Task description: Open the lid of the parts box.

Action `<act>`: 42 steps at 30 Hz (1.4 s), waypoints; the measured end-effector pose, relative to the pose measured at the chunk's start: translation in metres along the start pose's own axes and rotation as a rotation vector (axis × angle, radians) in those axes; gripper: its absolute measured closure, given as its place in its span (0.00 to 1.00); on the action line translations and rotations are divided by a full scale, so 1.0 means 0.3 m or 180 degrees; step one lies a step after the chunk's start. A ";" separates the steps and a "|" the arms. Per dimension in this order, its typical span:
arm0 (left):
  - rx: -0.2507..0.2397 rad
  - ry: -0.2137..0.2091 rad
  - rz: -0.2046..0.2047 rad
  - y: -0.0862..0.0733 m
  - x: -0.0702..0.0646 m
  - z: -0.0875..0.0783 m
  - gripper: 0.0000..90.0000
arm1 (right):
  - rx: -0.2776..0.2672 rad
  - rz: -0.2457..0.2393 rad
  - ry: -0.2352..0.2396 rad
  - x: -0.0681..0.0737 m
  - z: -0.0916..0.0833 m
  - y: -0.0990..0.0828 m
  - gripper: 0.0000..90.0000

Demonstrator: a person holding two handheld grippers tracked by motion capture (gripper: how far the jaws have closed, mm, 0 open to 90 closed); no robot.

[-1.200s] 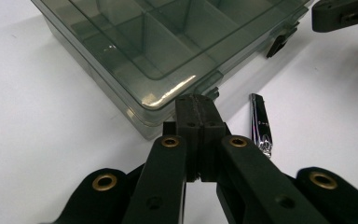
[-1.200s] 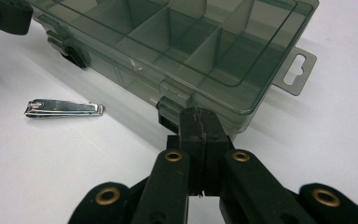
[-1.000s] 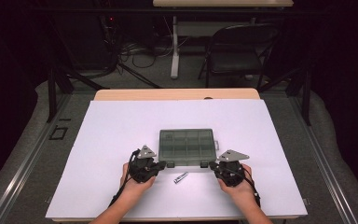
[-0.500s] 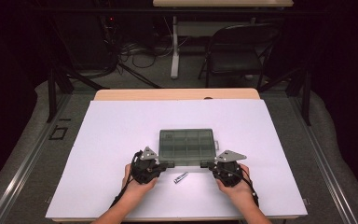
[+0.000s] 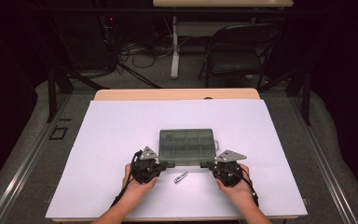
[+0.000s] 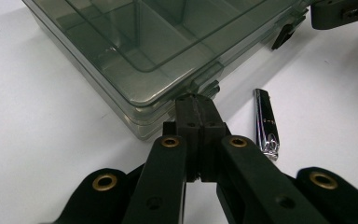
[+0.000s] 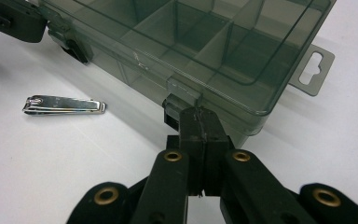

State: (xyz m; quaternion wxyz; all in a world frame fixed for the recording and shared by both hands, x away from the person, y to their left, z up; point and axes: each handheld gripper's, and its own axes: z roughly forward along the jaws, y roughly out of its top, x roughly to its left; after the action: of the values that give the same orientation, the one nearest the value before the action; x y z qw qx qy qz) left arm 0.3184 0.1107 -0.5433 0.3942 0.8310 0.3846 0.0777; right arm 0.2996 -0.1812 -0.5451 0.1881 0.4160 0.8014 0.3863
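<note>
While closed box (image 5: pixel 186 145) waits, nail clipper (image 5: pixel 181 177) lies just beside it.

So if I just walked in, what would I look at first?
Probably the smoky see-through box with little compartments, in the middle of the white table. The left gripper and right gripper, both shut, poke at the latches on its near side, and a shiny nail clipper lies between them.
</note>
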 end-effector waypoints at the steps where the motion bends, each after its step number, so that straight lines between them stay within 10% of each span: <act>1: 0.0001 -0.0007 0.0007 0.000 0.001 -0.001 1.00 | -0.0004 -0.0002 0.0001 0.000 0.000 0.000 1.00; 42: -0.0238 0.0077 -0.0090 0.014 0.014 -0.039 1.00 | -0.0242 0.0061 -0.0104 -0.017 -0.026 0.019 0.99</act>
State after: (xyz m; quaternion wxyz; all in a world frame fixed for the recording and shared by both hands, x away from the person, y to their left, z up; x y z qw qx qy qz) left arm 0.3186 0.1189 -0.5331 0.4215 0.8092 0.3978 0.0965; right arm 0.3006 -0.1869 -0.5359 0.2132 0.4224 0.7790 0.4114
